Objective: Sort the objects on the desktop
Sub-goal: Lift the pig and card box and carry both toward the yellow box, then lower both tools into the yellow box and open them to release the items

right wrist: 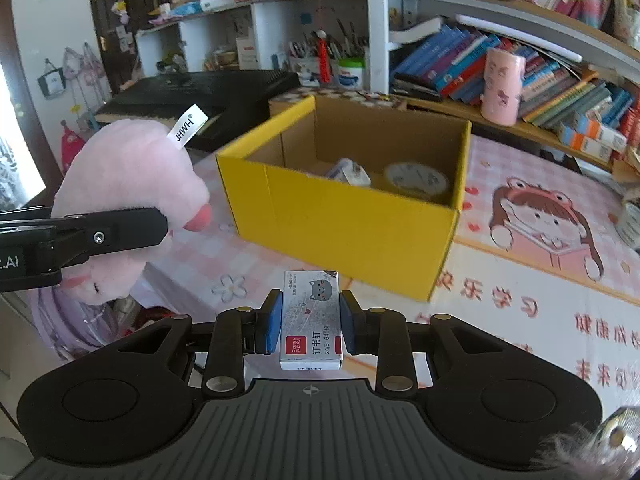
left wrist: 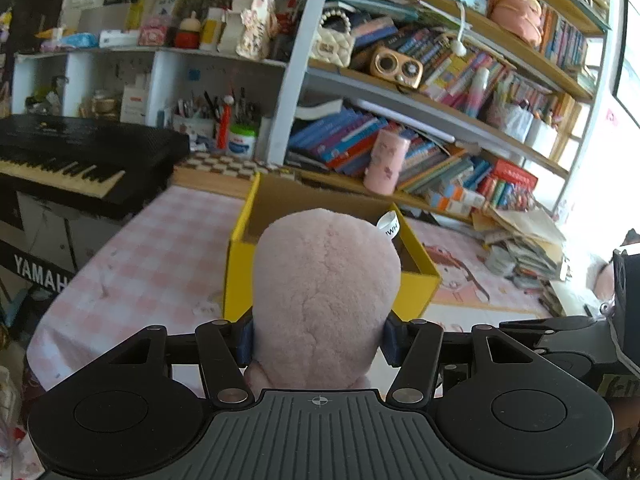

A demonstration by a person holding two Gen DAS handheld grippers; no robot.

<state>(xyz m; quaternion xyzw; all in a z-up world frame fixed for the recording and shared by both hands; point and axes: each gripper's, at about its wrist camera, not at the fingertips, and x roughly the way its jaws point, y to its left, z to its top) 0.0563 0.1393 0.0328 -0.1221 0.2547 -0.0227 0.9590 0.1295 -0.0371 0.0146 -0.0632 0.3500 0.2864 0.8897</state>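
Note:
My left gripper (left wrist: 319, 338) is shut on a pink plush toy (left wrist: 324, 296) with a white tag, held in the air just in front of the open yellow cardboard box (left wrist: 240, 276). In the right wrist view the plush toy (right wrist: 132, 184) and the left gripper's finger (right wrist: 116, 232) are to the left of the box (right wrist: 352, 232). My right gripper (right wrist: 309, 322) is shut on a small staple box (right wrist: 311, 320) with a cat print, held above the table before the yellow box. Inside the yellow box lie a small carton (right wrist: 349, 172) and a roll of tape (right wrist: 416, 180).
The table has a pink checked cloth (left wrist: 160, 264) and a cartoon mat (right wrist: 540, 264). A black Yamaha keyboard (left wrist: 80, 160) stands at the left. Bookshelves (left wrist: 440, 92) and a pink cup (right wrist: 502, 86) stand behind the box. Paper stacks (left wrist: 524, 248) lie at the right.

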